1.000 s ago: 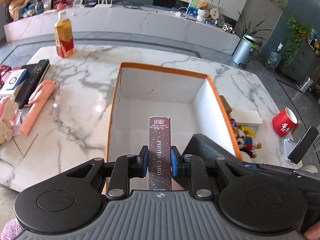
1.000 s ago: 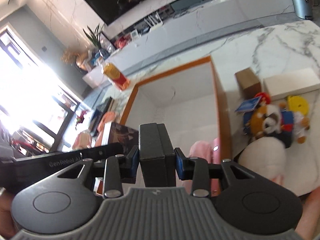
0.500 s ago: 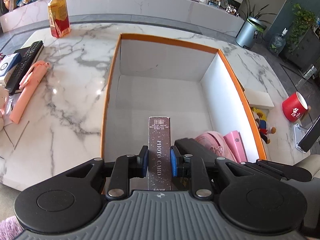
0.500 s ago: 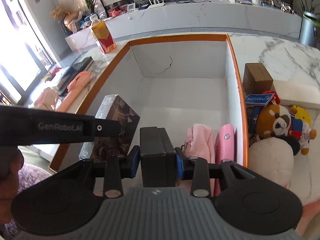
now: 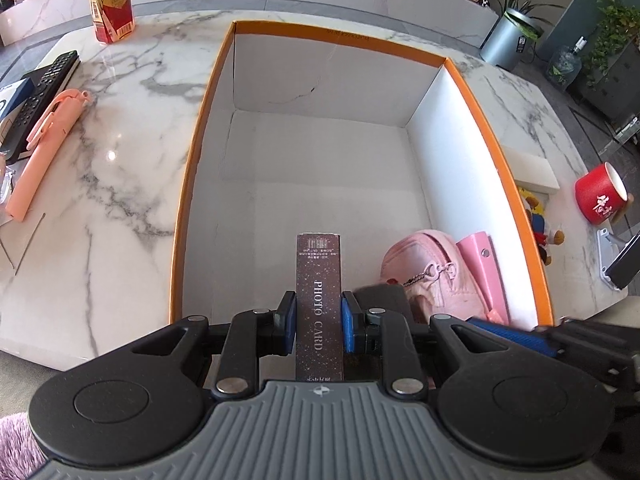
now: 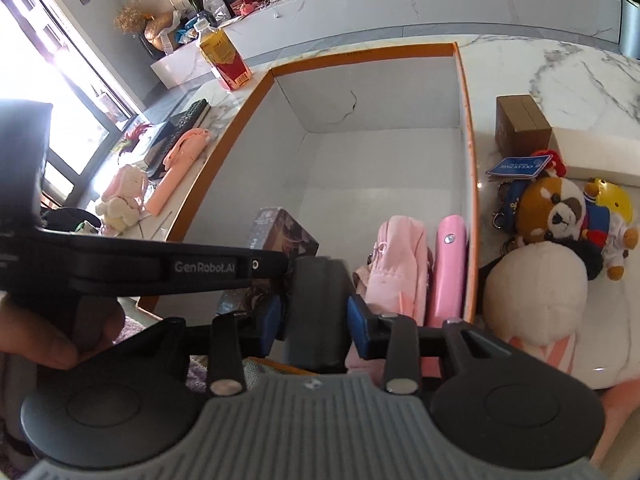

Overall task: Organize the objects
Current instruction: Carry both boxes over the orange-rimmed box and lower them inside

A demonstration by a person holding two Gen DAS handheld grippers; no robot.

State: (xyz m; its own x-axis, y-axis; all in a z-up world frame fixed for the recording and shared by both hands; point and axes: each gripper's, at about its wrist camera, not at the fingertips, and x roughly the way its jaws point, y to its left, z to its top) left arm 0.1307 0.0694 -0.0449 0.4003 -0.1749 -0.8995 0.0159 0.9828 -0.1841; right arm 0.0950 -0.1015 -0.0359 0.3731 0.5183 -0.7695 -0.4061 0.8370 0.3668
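A large orange-rimmed box point(image 5: 208, 88) with white inside stands on the marble table; it also shows in the right wrist view point(image 6: 464, 92). My left gripper point(image 5: 319, 326) is shut on a dark brown "PHOTO CARD" box point(image 5: 319, 280), held upright over the box's near end; it also shows in the right wrist view point(image 6: 280, 228). My right gripper point(image 6: 316, 316) is shut on a dark grey block point(image 6: 316, 292), just right of the left gripper. A pink pouch point(image 5: 424, 264) and a pink case point(image 5: 478, 256) stand in the box's near right corner.
Left of the box lie a pink handle point(image 5: 44, 148), a remote point(image 5: 44, 80) and a juice carton point(image 5: 110, 0). Right of it are plush toys point(image 6: 560, 208), a brown box point(image 6: 520, 120), a white cushion point(image 6: 536, 292) and a red cup point(image 5: 600, 192).
Both grippers have moved forward and down toward the box's near end, each still holding its object. The pink pouch and case have come into the left view.
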